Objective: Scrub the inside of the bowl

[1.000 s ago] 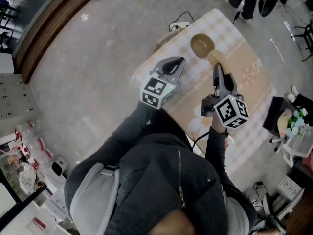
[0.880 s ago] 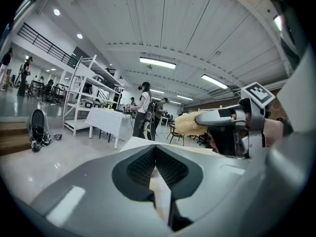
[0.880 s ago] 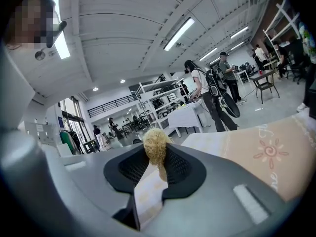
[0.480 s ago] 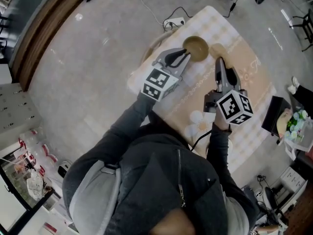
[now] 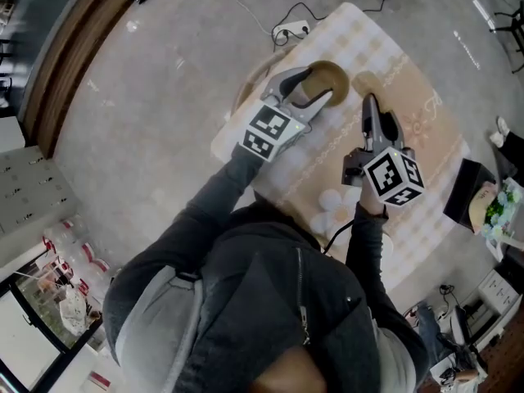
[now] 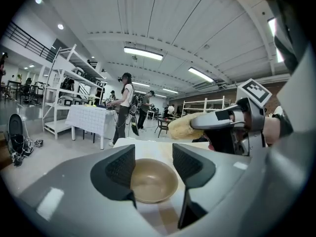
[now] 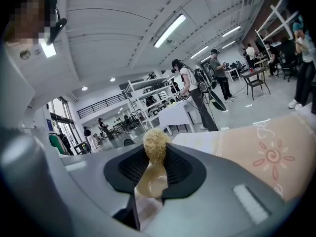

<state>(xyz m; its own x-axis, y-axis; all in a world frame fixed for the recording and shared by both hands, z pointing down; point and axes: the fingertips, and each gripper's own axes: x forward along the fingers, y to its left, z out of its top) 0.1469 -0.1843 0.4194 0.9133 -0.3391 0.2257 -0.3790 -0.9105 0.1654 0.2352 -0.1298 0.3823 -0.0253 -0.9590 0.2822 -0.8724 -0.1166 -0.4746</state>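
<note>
Left gripper (image 5: pixel 317 86) jaws just opened partway, bowl (image 6: pixel 153 182) between them ungripped (probably light, stiff, slick; rim (image 6: pixel 150 160) to be pinched); scrubber (image 7: pixel 155 147) clamped by right gripper (image 7: pixel 154 163).

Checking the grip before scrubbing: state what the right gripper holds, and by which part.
The right gripper holds the scrub brush by its tan handle, just below the bristly head.
</note>
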